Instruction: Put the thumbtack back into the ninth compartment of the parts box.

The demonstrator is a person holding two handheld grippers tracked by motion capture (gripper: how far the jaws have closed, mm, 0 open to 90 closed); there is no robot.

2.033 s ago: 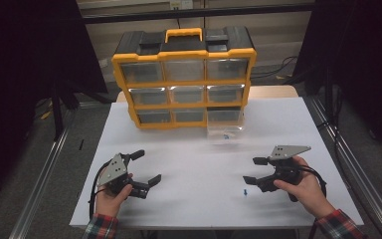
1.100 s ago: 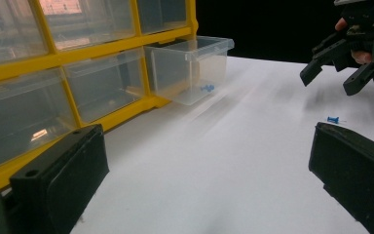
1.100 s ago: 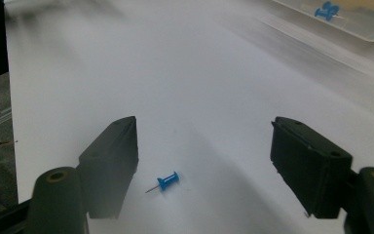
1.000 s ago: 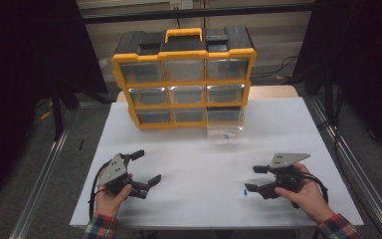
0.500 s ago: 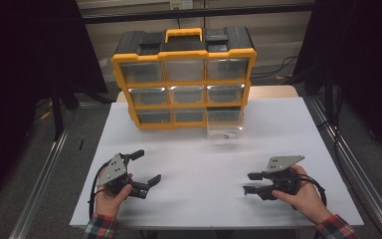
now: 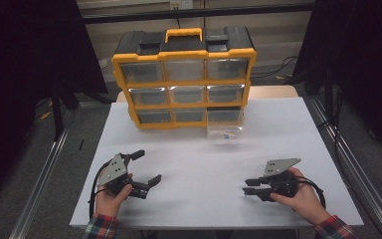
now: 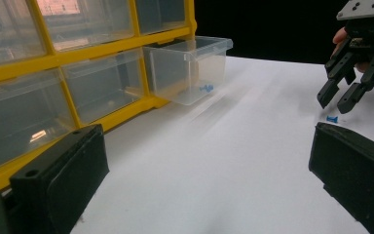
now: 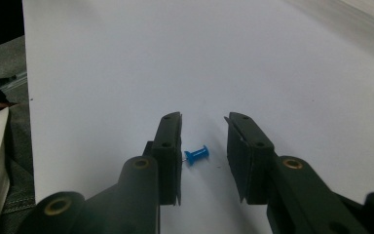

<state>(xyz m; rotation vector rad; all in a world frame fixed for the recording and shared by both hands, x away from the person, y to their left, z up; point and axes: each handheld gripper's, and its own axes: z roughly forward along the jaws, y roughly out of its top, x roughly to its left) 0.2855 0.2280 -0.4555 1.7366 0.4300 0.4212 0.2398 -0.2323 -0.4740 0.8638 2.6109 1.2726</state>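
Blue push pin [image 8: 196, 156]: a small plastic pin with a spool-shaped head, lying on its side on the white table [image 6: 204, 164], between the jaws of the right gripper [image 8: 202, 161]; its thin metal point reaches toward one pad.
Right gripper: held low over the table, near the person's edge. Its jaws have just been closing around the pin, but a gap shows beside the pin's head, so they are not yet clamped on it. Pads are flat, matte black blocks.
Left gripper [image 6: 142, 169]: well to the left of the pin, resting idle in the person's hand, jaws spread wide with nothing between them, likely waiting its turn.
Clear drawer [image 7: 190, 68]: beyond the pin, pulled out and set on the table just in front of the organiser, probably to receive pins; another blue pin [image 7: 205, 88] lies inside.
Organiser [image 6: 184, 79]: farthest from the pin, a yellow-framed, black-topped case of see-through drawers.
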